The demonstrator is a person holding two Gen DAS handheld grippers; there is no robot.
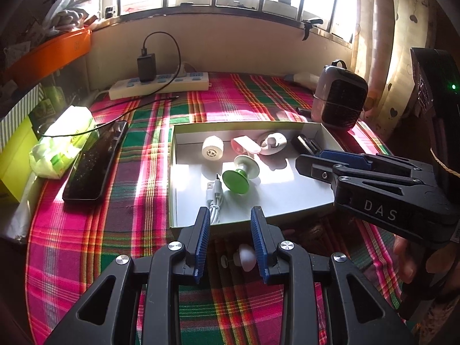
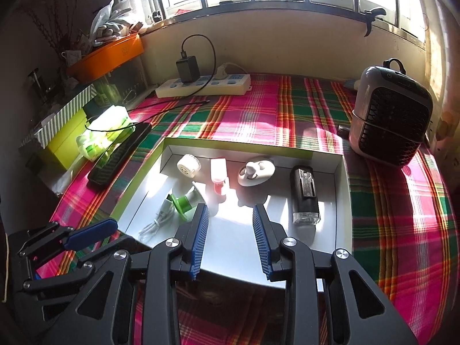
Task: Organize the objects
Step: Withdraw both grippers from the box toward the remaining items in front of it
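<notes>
A barred sunlit window backs the table's pink-green plaid cloth [image 1: 143,230]. The left claw [image 1: 230,241] is released, a small white knobbed piece [image 1: 244,257] lying between its pads. Just ahead sits the shallow white cardboard tray [image 2: 343,201]. The right claw [image 2: 230,238] hangs released, empty, over it, a black flashlight [image 2: 304,195] right of its tips.

Left gripper [image 1: 230,238]: black frame, blue ribbed pads, jaws parted with nothing clamped between them, pointing toward 12 o'clock and tilted downward. Right gripper [image 2: 230,238]: same build (also seen from the left wrist view at 3 o'clock), jaws apart, empty, angled downward. Fingers [image 1: 404,261] of a hand beneath its body.
</notes>
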